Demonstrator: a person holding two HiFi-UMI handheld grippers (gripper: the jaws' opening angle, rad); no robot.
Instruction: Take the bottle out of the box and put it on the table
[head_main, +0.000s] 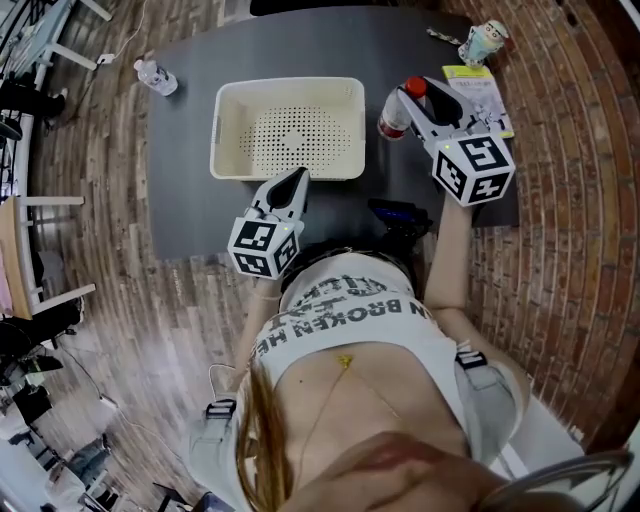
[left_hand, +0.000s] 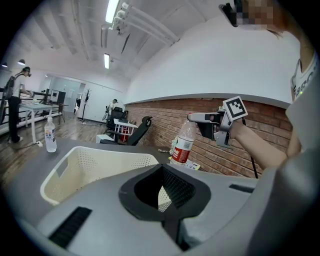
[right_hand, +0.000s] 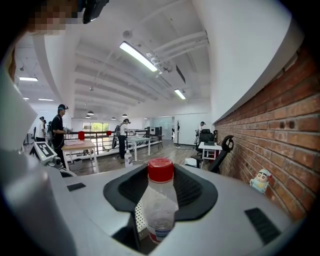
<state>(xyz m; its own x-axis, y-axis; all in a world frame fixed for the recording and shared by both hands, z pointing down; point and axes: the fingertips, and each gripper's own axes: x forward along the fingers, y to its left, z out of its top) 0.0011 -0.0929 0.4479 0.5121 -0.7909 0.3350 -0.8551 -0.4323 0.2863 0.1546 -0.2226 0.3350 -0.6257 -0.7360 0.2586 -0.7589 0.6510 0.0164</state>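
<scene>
Clear plastic with a red cap, the bottle (head_main: 393, 122) is out of the box (head_main: 288, 86) and stands upright just beside its right wall, over the dark table (head_main: 190, 90). My right gripper (head_main: 412, 101) is clamped on it just below the cap; in the right gripper view the neck sits squarely between the pads. From the left gripper view its base looks close to the tabletop, but I cannot tell whether it touches. The white perforated box looks empty. My left gripper (head_main: 296, 181) hovers at the box's near rim, its jaws pressed together on nothing.

I judge this to be the placing step. The next move calls for a straight lowering until the base rests flat, then parting the jaws without tipping it, clear of the box wall and the leaflet (head_main: 478, 90) nearby.
</scene>
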